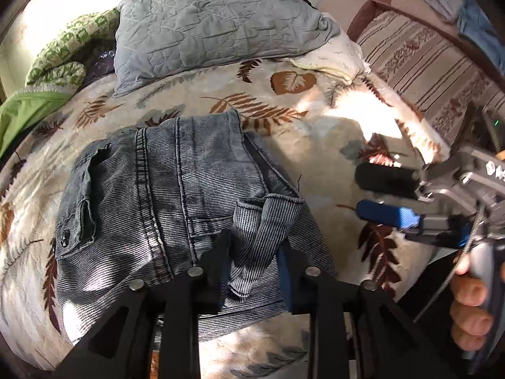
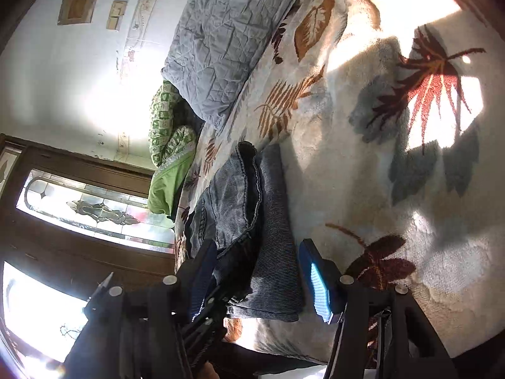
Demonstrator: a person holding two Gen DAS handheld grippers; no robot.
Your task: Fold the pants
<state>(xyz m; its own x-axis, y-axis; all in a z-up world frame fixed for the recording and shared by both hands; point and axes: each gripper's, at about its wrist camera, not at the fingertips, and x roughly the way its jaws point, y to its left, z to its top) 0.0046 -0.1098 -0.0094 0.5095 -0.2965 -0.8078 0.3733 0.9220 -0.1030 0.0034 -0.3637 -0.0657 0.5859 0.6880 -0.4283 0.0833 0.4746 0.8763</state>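
The folded grey-blue denim pants (image 1: 164, 195) lie on the leaf-patterned blanket (image 1: 315, 132). My left gripper (image 1: 252, 259) sits at their near edge, its fingers closed on a raised flap of denim (image 1: 252, 230). My right gripper (image 1: 359, 189) shows at the right of the left wrist view, jaws apart and empty, beside the pants. In the right wrist view the pants (image 2: 249, 208) lie between my spread right fingers (image 2: 257, 271), which hold nothing.
A grey quilted pillow (image 1: 214, 25) lies at the head of the bed. A green patterned quilt (image 1: 63, 53) is at the far left. A striped sofa cushion (image 1: 426, 72) sits to the right. A window with leaded glass (image 2: 88, 211) is beyond the bed's edge.
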